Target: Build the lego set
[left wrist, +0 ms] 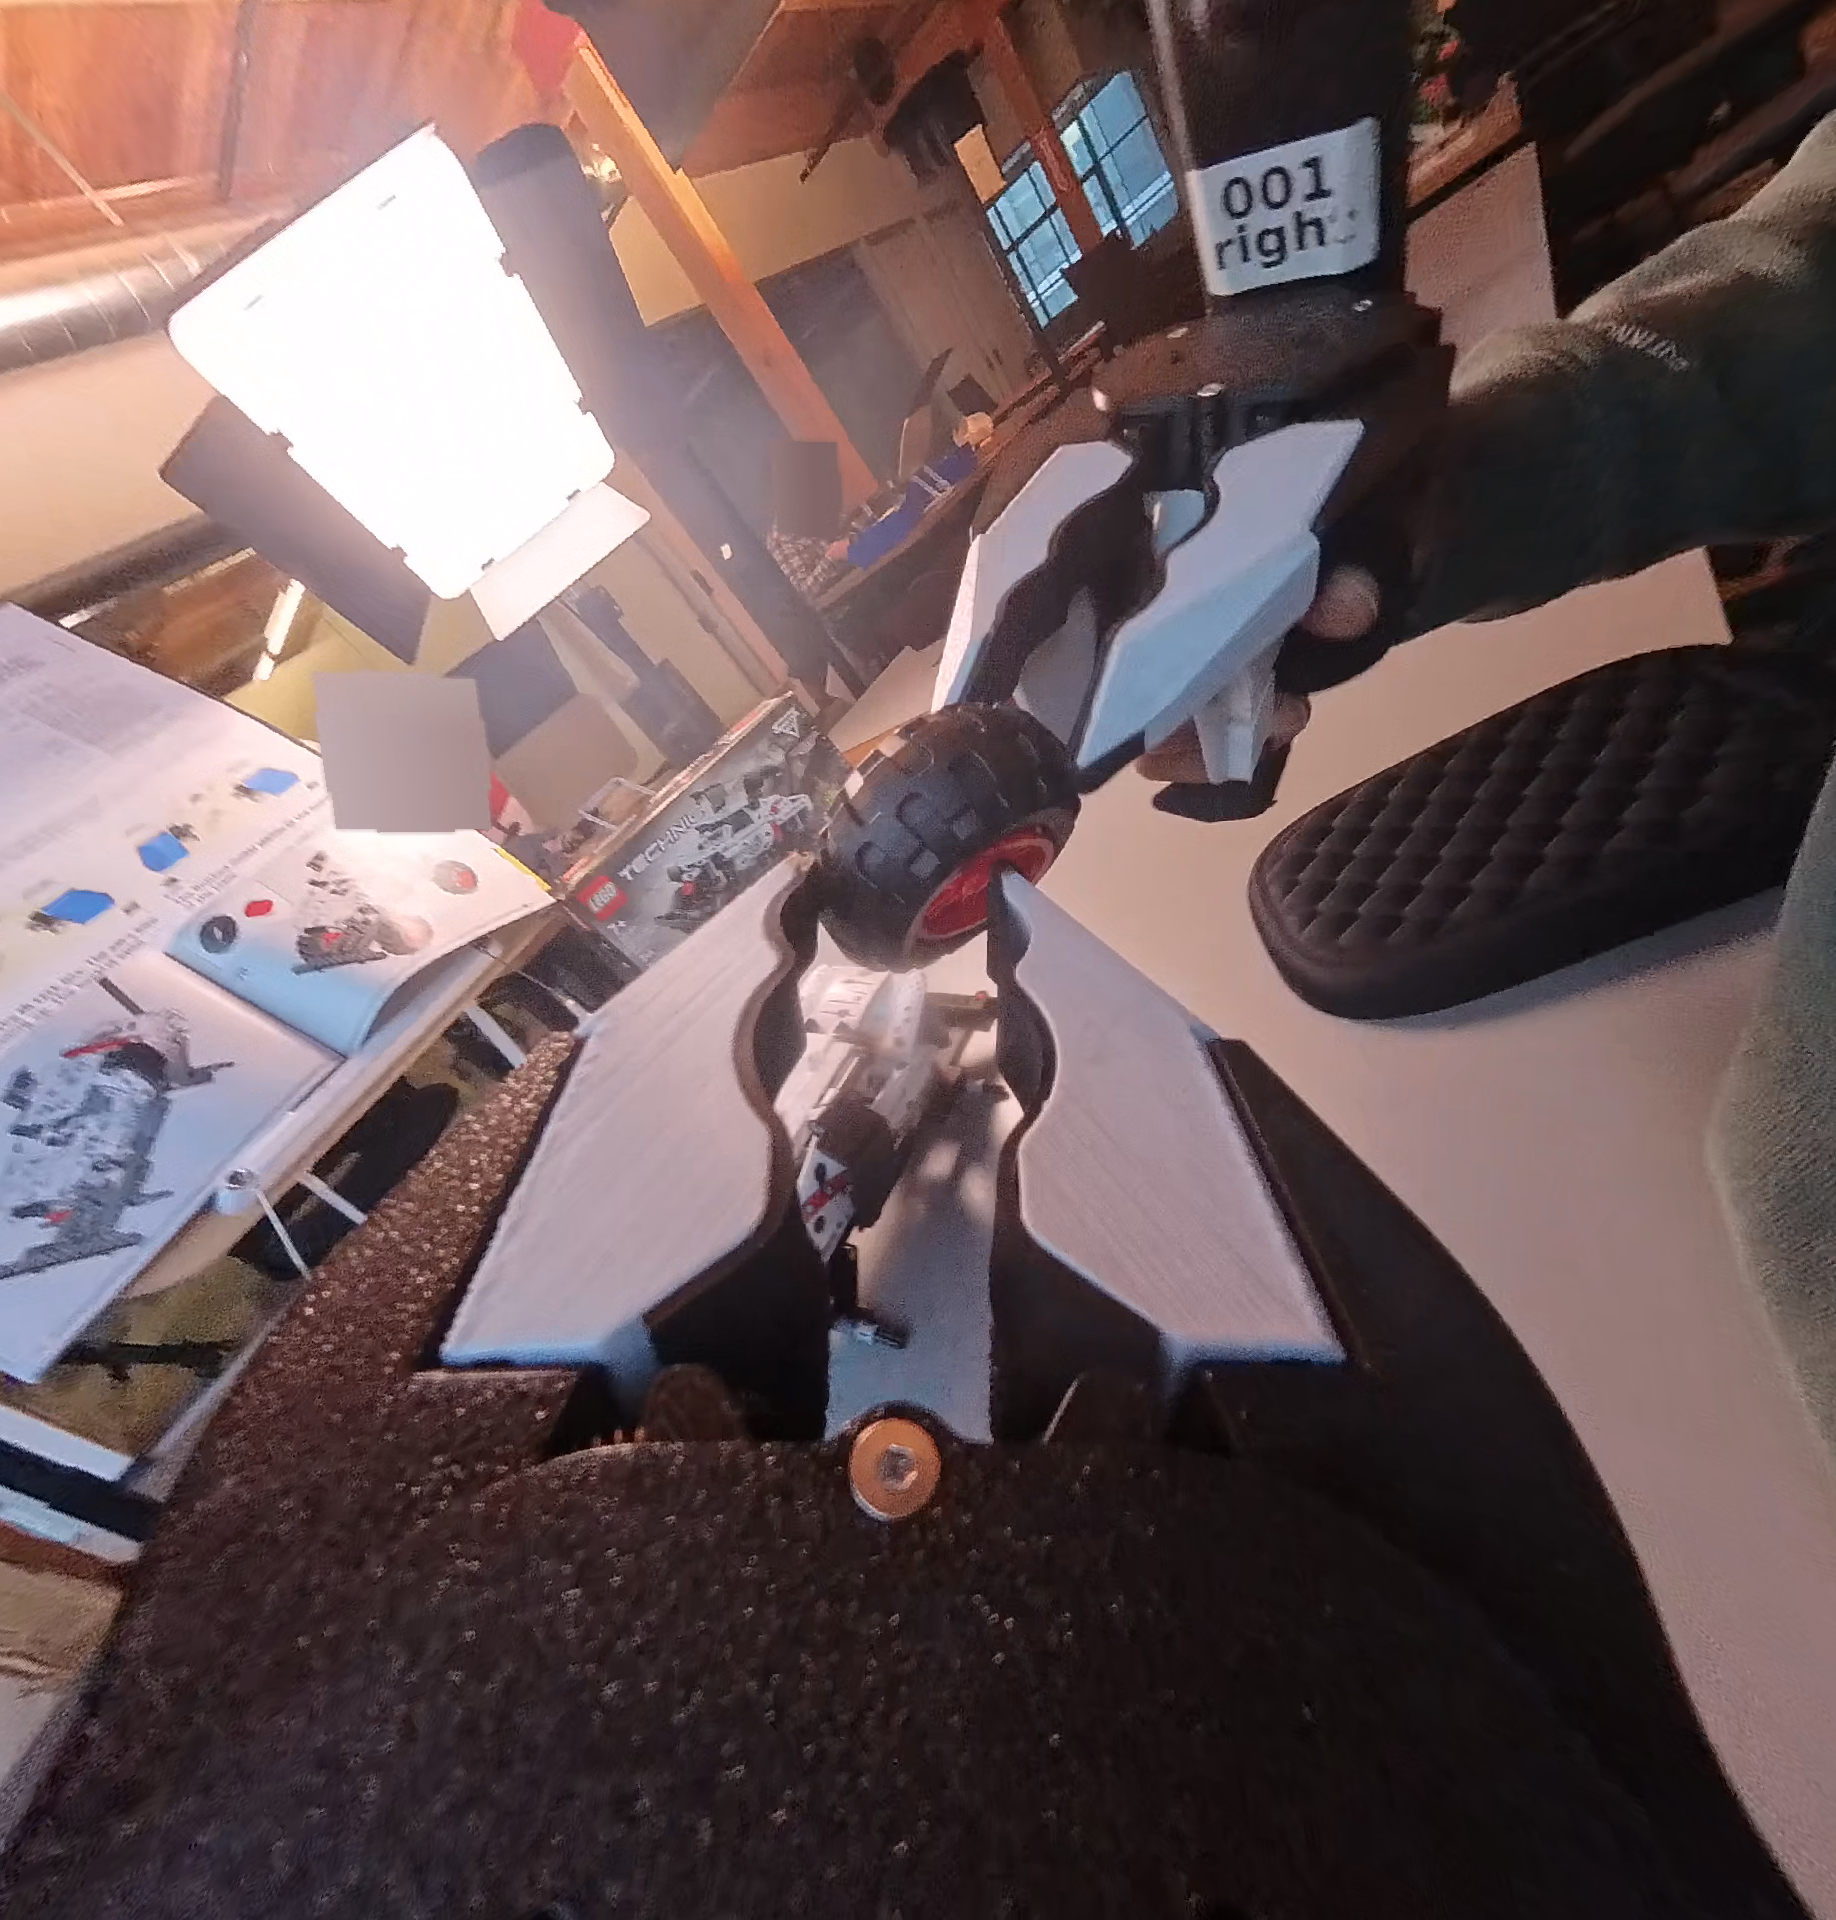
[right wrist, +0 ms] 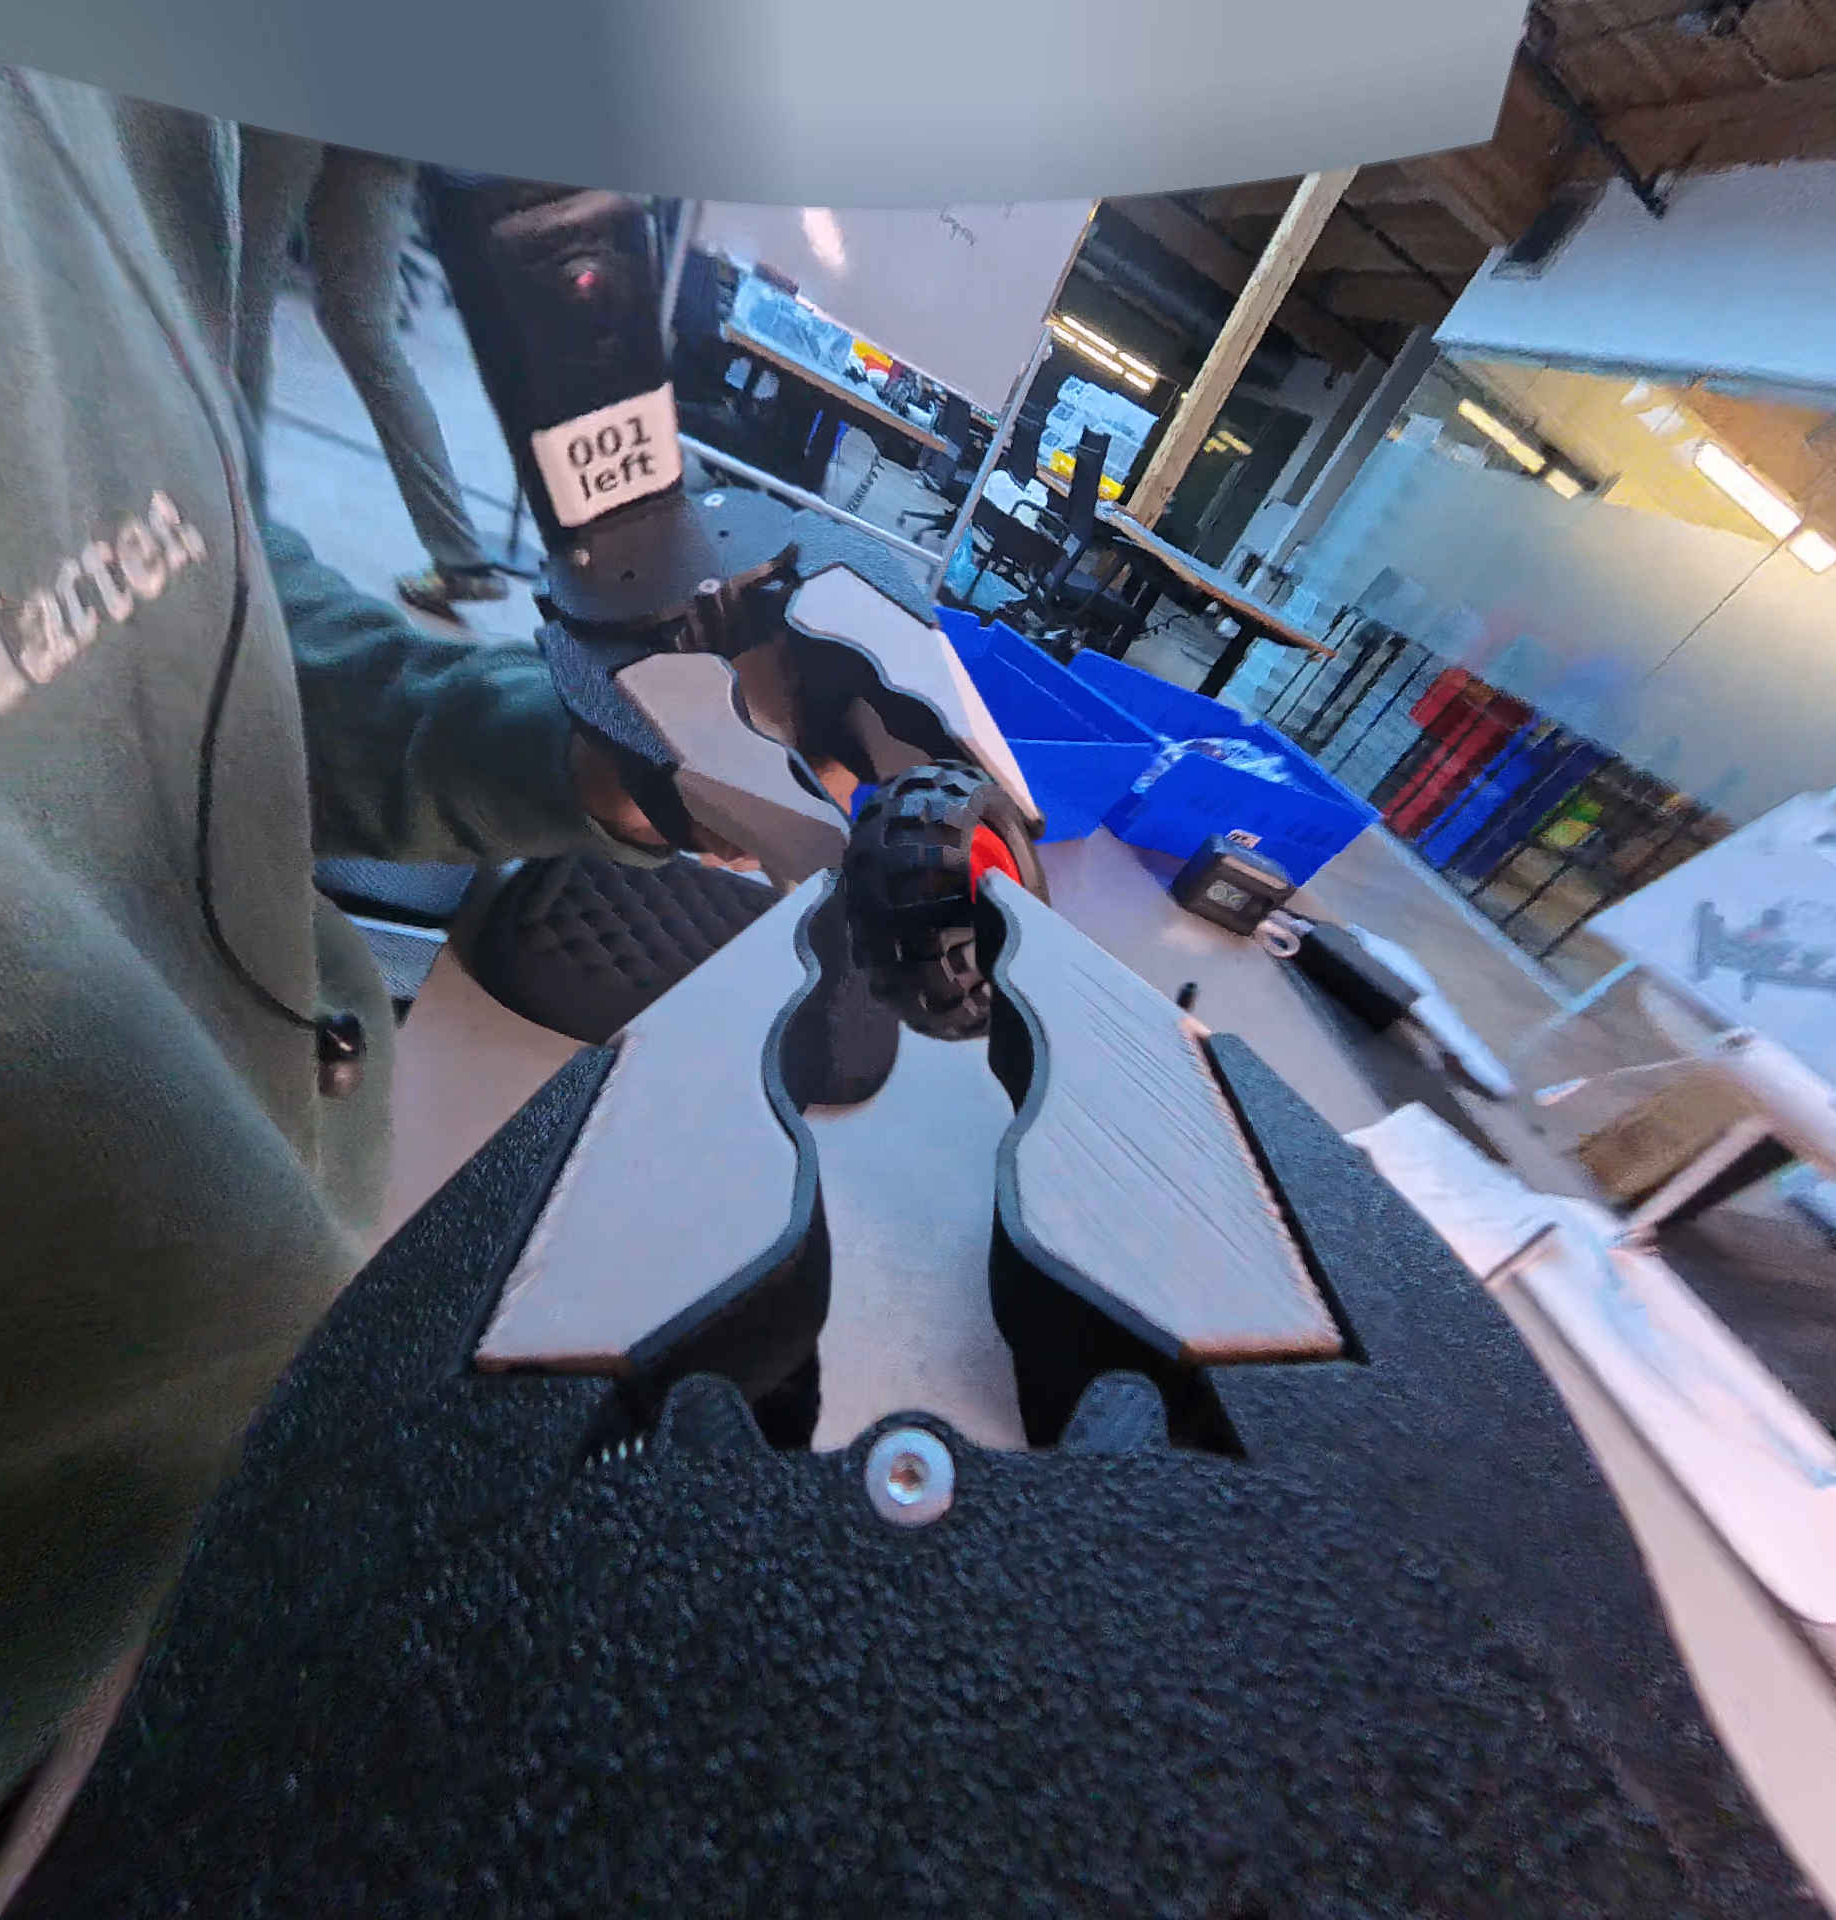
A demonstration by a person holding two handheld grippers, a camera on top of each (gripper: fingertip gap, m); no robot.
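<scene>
Both tongs meet on the small black knobby rubber wheel with a red hub (left wrist: pixel 945 836): left gripper (left wrist: pixel 909 894) and right gripper (right wrist: pixel 909 888) each pinch it at their tips; press squarely, keep the hub aligned

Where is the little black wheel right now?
The wheel is held in the air between the tips of both hand-held grippers, left and right, above the white table.

White table (right wrist: pixel 1132 894), blue bins (right wrist: pixel 1205 769) (two), black pad (left wrist: pixel 1516 842)

The wheel (left wrist: pixel 945 836) has a knobbly matt black rubber tyre on a glossy red plastic hub; at three o'clock lies a quilted black pad (left wrist: pixel 1537 831).
</scene>
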